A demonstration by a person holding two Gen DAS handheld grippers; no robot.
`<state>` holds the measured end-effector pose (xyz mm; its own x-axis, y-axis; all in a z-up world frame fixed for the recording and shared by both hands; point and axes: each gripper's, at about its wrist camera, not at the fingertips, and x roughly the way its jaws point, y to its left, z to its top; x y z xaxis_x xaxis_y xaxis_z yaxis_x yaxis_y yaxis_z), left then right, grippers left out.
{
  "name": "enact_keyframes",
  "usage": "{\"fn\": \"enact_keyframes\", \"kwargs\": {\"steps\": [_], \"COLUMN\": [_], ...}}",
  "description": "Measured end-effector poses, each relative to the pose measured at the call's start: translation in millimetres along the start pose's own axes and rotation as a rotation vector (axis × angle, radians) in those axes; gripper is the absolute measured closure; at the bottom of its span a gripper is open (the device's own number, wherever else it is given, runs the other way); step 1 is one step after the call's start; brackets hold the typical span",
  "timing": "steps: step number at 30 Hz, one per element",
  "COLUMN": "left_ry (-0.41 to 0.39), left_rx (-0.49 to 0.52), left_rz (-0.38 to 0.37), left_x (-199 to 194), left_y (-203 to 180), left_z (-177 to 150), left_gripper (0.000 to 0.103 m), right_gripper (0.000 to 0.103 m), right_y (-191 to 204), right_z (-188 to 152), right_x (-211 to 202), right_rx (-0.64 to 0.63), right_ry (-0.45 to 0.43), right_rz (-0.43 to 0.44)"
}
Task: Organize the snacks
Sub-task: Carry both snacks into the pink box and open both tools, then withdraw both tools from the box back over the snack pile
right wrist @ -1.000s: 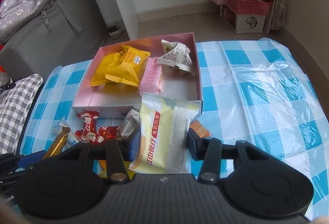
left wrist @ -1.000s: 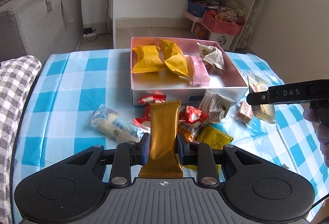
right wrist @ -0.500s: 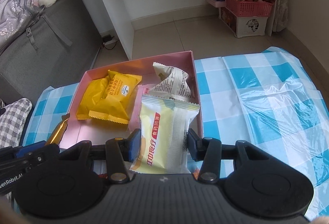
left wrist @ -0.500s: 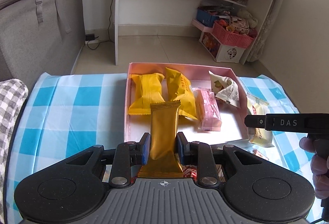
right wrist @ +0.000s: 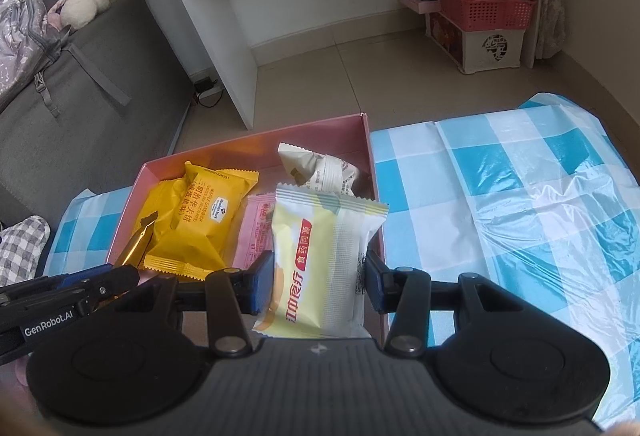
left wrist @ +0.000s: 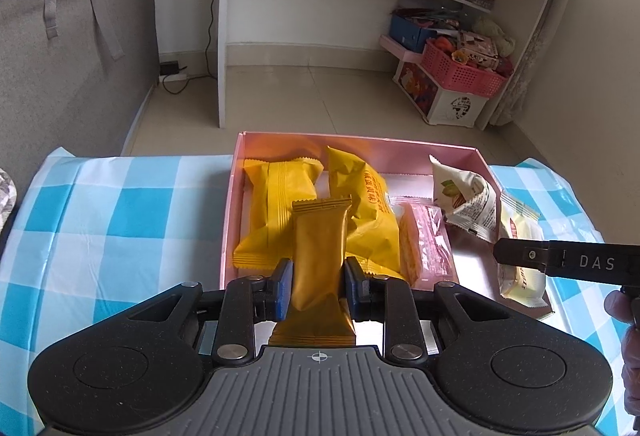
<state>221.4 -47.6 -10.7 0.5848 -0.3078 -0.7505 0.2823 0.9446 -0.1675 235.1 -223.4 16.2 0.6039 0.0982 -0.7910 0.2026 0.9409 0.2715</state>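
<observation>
From the left wrist view, the left gripper (left wrist: 316, 286) squeezes a gold snack bar (left wrist: 318, 256) between its blue pads, holding it up over the near edge of the pink box (left wrist: 360, 140). No words show on the gold wrapper. In the box, behind the bar, lie two yellow packs (left wrist: 280, 204), a pink pack (left wrist: 426, 240) and a white pack with nuts drawn on it (left wrist: 466, 204). At the right side of the box, a black finger reads "DAS" (left wrist: 596, 262).

From the right wrist view, the right gripper (right wrist: 320, 282) is clamped on a pale yellow snack pack (right wrist: 320, 256) with red Chinese words, over the box's right near corner. A yellow pack in the box (right wrist: 208, 220) carries small print too tiny to read. Left of the box, the other tool says "GenRobot.AI" (right wrist: 48, 330). The box (right wrist: 320, 140) sits on a blue and white checked cloth (right wrist: 500, 196).
</observation>
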Motion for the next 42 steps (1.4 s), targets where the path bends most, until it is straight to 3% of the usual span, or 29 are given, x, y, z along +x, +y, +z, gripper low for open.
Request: {"fn": "enact_keyframes", "kwargs": {"steps": [11,14,18,21,42], "left_ry": [0.013,0.017,0.014,0.006,-0.015], "left_rx": [0.027,0.031,0.032,0.045,0.055], "left_rz": [0.008,0.009,0.008,0.011,0.050], "left_x": [19.3,18.4,12.4,4.3,-72.7], "left_y": [-4.9,-5.0,-6.2,-8.4,-7.2], "left_z": [-5.6,-7.1,-8.2,-9.2,-46.8], "left_gripper": [0.074,0.071,0.047,0.037,0.014], "right_gripper": [0.057,0.046,0.035,0.030,0.008], "right_y": [-2.2,-1.5,0.8,2.4,18.0], "right_z": [1.2,2.0,2.8,2.4,-25.8], "right_x": [8.8,5.7,0.0,-4.3,-56.9], "right_rx": [0.010,0.009,0.008,0.009,-0.045], "right_ry": [0.013,0.005,0.000,-0.001,-0.011], "right_rz": [0.016,0.023,0.032,0.025,0.013]}}
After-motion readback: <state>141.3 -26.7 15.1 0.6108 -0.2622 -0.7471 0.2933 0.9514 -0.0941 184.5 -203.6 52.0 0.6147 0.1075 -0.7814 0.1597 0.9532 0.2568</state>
